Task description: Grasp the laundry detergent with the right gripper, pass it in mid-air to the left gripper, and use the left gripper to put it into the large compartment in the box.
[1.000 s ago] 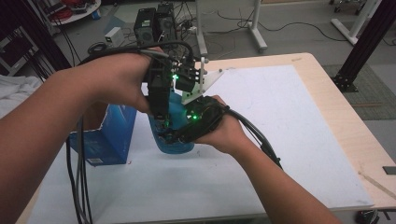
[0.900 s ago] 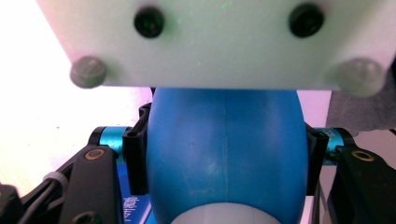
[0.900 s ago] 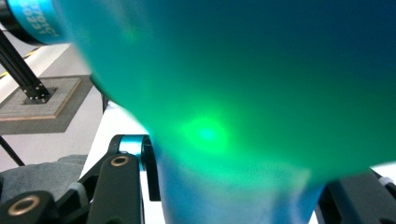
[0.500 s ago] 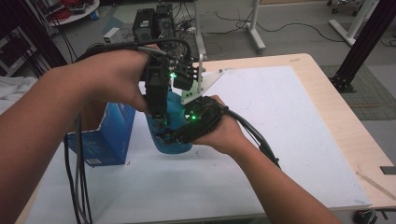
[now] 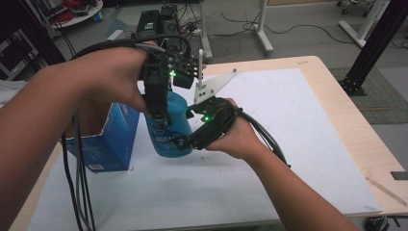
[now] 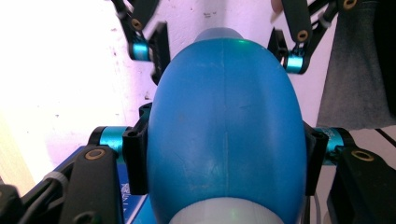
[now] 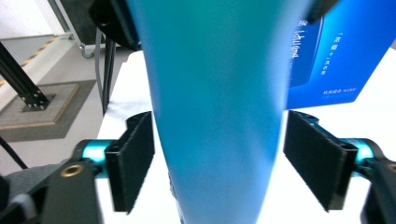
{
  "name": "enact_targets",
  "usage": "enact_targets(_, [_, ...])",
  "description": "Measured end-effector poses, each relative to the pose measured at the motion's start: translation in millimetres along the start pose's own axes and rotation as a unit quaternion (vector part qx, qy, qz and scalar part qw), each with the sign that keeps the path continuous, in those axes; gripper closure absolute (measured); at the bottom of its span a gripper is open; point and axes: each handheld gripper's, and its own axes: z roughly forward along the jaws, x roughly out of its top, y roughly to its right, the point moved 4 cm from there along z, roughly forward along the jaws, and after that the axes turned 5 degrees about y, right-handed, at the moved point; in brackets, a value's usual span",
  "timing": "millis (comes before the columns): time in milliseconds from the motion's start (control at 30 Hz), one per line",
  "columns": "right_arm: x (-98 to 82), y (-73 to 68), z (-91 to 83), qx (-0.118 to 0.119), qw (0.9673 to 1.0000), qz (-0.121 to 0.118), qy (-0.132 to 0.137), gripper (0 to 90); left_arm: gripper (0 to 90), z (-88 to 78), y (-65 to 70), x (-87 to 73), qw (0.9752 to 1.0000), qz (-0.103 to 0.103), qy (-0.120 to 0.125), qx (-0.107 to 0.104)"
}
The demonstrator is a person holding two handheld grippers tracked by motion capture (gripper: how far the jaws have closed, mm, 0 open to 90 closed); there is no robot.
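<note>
A blue plastic bottle (image 5: 172, 139) stands upright on the white mat, next to a blue box. My left gripper (image 5: 161, 118) comes down from above and is shut on the bottle's upper body; in the left gripper view both pads press the bottle (image 6: 224, 130) at its sides. My right gripper (image 5: 180, 142) reaches in from the right at the bottle's lower part. In the right gripper view its pads (image 7: 135, 163) stand on either side of the bottle (image 7: 215, 116) with a slim gap on the right, so it is open around it.
An open blue carton (image 5: 108, 139) stands just left of the bottle, its printed face in the right gripper view (image 7: 327, 51). The white mat (image 5: 298, 125) covers a wooden table (image 5: 356, 130). Cables hang from my left forearm. Black equipment and stand legs lie beyond the far edge.
Both hands and the bottle have barely shifted; the left gripper has kept its hold on the bottle throughout.
</note>
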Motion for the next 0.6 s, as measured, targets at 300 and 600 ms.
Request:
enact_targets(300, [1.2, 2.8, -16.1, -0.013, 0.9998, -0.010, -0.011, 22.1, 38.2, -2.2, -0.6, 0.2, 1.0000, -0.003, -0.001, -0.004])
enact_targets(600, [8.1, -5.2, -34.7, 0.010, 0.9997, -0.020, -0.012, 13.6, 38.2, -1.8, -4.5, -2.5, 0.9999, -0.008, -0.007, -0.007])
